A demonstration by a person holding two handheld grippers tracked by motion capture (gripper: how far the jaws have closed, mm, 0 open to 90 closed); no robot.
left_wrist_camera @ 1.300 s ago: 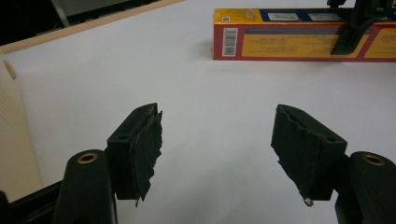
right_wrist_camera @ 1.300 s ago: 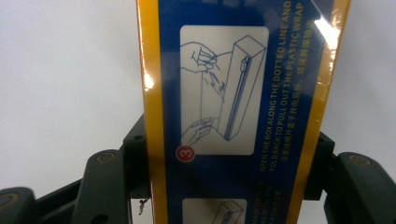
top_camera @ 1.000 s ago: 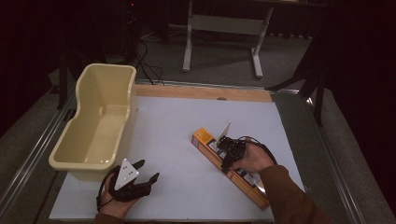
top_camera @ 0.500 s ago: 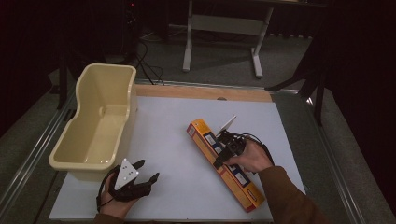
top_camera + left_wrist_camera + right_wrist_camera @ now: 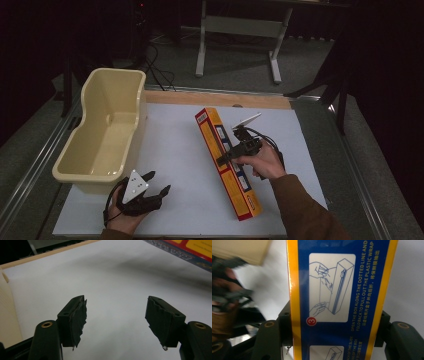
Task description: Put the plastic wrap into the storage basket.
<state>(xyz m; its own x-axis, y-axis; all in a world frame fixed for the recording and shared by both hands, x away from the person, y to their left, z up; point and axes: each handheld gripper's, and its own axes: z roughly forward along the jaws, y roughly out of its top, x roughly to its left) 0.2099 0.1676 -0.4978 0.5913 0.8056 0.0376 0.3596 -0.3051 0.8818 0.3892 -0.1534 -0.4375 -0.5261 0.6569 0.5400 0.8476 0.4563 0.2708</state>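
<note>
A long orange and blue plastic-wrap box [image 5: 243, 195] stretches from the table's middle toward the front right in the high view. My right gripper [image 5: 226, 158] is shut on it near its middle, one jaw on each long side. In the right gripper view the box's printed instruction panel [image 5: 339, 285] runs up between the jaws of that gripper [image 5: 335, 325]. My left gripper [image 5: 159, 182] rests open at the front left, just in front of the cream tub [image 5: 85, 172]. Nothing lies between its fingers [image 5: 116, 315], and the box's edge [image 5: 190, 247] crosses the top right corner.
The cream tub stands along the left side of the white table top [image 5: 170, 150] with nothing in it; its wall [image 5: 6, 307] is close beside the left gripper. A wooden strip [image 5: 215, 98] borders the far edge. Metal rails [image 5: 360, 170] run along both sides.
My right gripper has carried the box toward the tub and the table's middle, turning it so its far end points farther away. The left gripper has stayed put.
</note>
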